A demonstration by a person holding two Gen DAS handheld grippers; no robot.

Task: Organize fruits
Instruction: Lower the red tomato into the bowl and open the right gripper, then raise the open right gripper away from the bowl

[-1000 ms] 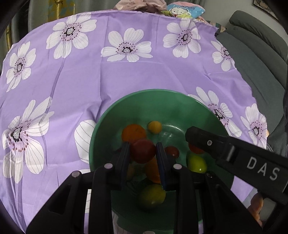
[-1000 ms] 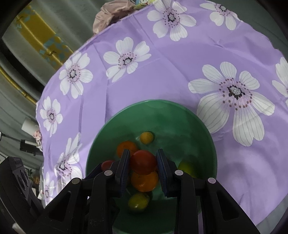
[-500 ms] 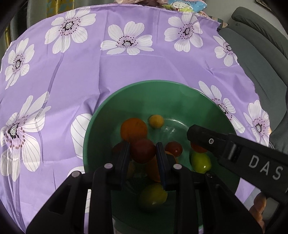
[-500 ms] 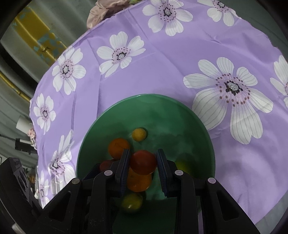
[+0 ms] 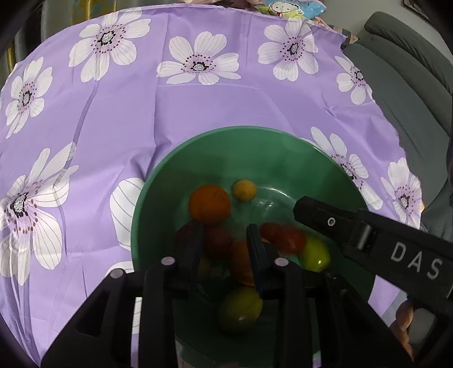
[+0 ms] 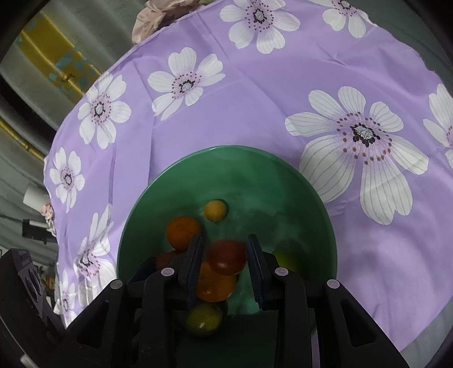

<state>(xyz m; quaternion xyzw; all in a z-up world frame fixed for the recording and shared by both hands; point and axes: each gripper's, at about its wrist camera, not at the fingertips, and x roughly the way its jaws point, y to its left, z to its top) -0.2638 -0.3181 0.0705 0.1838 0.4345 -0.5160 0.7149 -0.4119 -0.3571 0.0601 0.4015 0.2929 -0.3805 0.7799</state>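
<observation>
A green bowl [image 5: 283,147] sits on a purple flowered cloth and also shows in the right wrist view [image 6: 254,161]. It holds several fruits: an orange [image 5: 209,202], a small yellow fruit [image 5: 245,190], red tomatoes and green limes [image 5: 314,254]. My left gripper [image 5: 225,240] is over the bowl, jaws parted, a dark red tomato [image 5: 218,243] loose between them. My right gripper [image 6: 225,250] is over the bowl too, jaws parted around a red tomato [image 6: 226,256] that looks blurred. The right gripper's body crosses the left wrist view [image 5: 368,240].
The purple cloth [image 5: 141,113] with white flowers covers the round table. A grey sofa [image 5: 410,85] stands to the right. Bundled cloth and a cartoon-print item [image 5: 288,7] lie past the far edge. Yellow patterned curtains [image 6: 56,56] hang at the left.
Both grippers held a red tomato tight over the bowl; now both jaws have widened and the tomatoes sit loose, dropping towards the fruit pile. Both grippers moved slightly lower.
</observation>
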